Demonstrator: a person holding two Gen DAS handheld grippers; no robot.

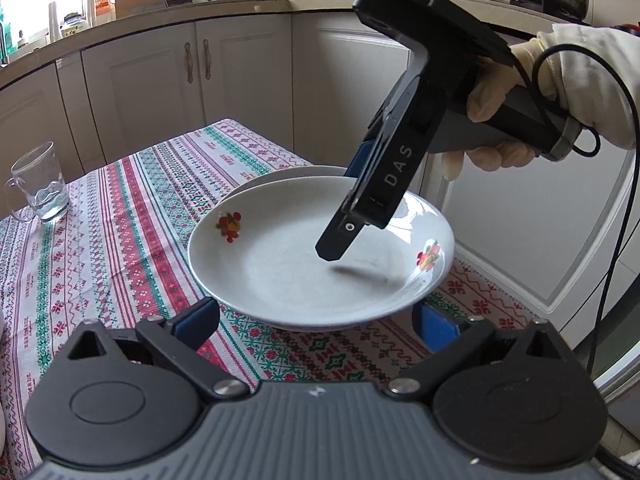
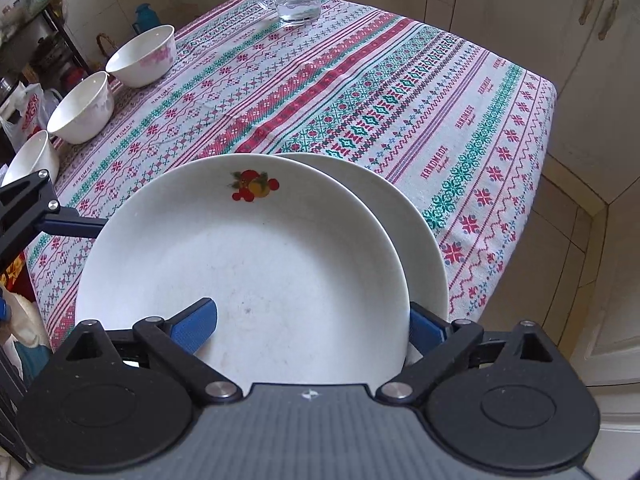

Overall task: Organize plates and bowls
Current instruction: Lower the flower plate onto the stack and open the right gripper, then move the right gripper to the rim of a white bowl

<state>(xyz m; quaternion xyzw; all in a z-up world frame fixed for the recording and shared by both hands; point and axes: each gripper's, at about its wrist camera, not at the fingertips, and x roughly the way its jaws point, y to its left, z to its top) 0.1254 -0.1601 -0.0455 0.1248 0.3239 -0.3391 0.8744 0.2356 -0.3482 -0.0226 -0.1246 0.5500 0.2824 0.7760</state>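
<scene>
"DAS" on right gripper (image 1: 340, 240), "HANDMADE" on tablecloth (image 2: 460, 168) — legible

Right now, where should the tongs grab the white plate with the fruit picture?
Grip the white plate with the fruit picture by its thin raised rim, nearest the right tongs, one finger above and one below. It rests on a second plain white plate, so its edge overhangs.

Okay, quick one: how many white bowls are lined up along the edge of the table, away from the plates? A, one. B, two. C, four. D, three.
D: the right wrist view shows three white bowls in a row at the tablecloth's left edge: far, middle and near, this last one partly cut off.
</scene>
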